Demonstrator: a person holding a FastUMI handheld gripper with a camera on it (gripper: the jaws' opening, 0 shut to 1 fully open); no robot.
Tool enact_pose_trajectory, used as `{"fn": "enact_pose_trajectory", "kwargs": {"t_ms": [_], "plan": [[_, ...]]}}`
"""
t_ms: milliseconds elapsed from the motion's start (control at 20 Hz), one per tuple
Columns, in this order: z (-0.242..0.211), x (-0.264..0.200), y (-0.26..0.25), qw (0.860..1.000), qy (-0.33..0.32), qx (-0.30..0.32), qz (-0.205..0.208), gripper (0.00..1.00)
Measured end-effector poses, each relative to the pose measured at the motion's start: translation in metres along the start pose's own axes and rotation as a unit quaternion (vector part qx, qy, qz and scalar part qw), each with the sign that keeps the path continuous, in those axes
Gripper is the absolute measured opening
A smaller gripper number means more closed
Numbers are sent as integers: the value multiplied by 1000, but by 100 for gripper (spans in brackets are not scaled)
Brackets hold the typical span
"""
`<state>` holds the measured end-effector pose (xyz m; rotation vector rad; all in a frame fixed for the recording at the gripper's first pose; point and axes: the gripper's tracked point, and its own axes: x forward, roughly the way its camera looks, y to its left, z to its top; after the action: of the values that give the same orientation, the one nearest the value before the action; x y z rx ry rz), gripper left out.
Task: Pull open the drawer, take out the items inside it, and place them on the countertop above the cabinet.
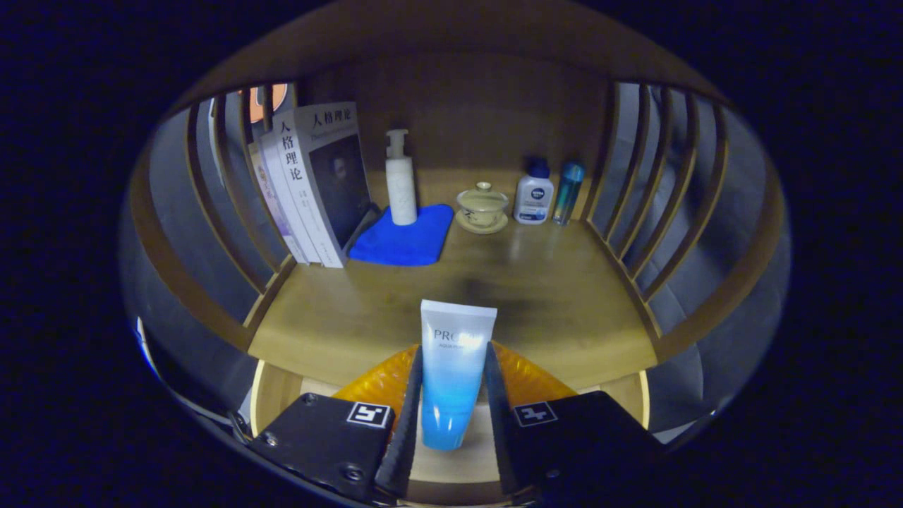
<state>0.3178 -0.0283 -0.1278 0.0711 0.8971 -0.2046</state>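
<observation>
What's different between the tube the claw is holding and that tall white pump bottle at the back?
The tube is flat, white fading to blue, and clamped between the gripper fingers above the open drawer. The pump bottle is round and all white, with a pump head on top. It stands free and upright on a blue cloth at the back of the countertop. Both look like toiletries.

The tool (452,353) grips a tube (455,374) between both fingers; the tube's pale lettering is partly lost in glare. Far beyond it to the left, the books (321,180) read 人格理论 on cover and spine. Each finger mount bears a square coded marker (370,414).
</observation>
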Motion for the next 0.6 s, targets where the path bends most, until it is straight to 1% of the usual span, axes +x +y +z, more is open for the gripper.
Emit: {"fn": "enact_pose_trajectory", "kwargs": {"t_ms": [250,600], "plan": [[27,23,-1,1000,-15,-11,-16,50],[36,56,-1,999,-3,-19,-31,50]]}}
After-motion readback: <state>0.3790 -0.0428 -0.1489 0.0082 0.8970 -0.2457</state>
